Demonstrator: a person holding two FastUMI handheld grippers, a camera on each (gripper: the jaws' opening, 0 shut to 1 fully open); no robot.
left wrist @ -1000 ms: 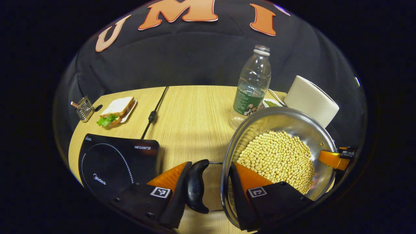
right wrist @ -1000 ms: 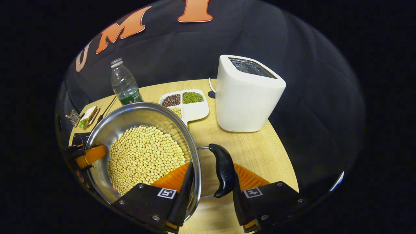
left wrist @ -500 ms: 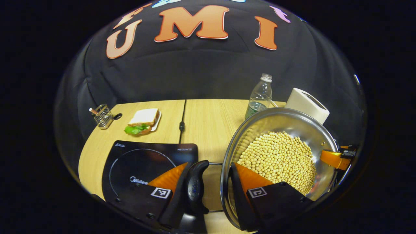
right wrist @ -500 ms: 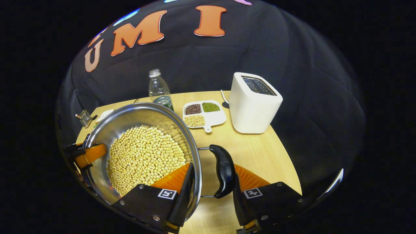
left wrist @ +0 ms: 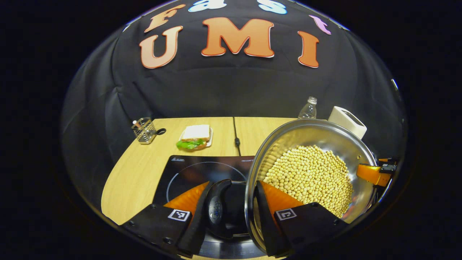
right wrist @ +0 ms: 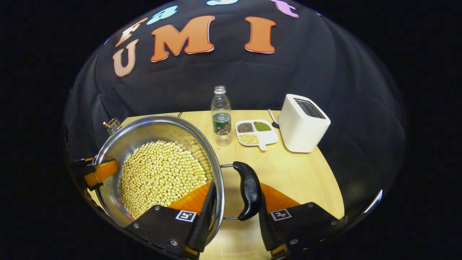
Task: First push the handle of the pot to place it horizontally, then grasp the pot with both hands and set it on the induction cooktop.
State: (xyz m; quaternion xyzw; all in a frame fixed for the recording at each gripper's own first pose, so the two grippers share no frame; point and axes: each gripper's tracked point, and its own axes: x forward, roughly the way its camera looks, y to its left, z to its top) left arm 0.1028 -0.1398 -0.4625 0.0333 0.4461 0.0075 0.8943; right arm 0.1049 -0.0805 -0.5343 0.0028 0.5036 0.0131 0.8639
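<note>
A steel pot [left wrist: 314,126] full of pale beans [left wrist: 310,177] hangs above the wooden table, its two black handles lying level. My left gripper [left wrist: 232,186] is shut on the pot, with one finger outside the left handle [left wrist: 216,211] and the other inside the rim. Under that handle lies the black induction cooktop [left wrist: 187,169]. In the right gripper view, my right gripper [right wrist: 236,186] grips the pot [right wrist: 158,124] the same way at its right handle [right wrist: 249,191]. Each view shows the other gripper's orange finger at the pot's far rim.
A sandwich on a plate [left wrist: 195,135], a wire holder [left wrist: 144,130] and a black cable [left wrist: 236,139] lie behind the cooktop. A water bottle [right wrist: 221,113], a divided dish of beans [right wrist: 256,131] and a white toaster [right wrist: 303,122] stand at the back right of the table [right wrist: 299,177].
Both grippers have carried the pot up and leftward. The cooktop has slid from the left to under the pot's left handle, and the bottle, dish and toaster have drawn farther off.
</note>
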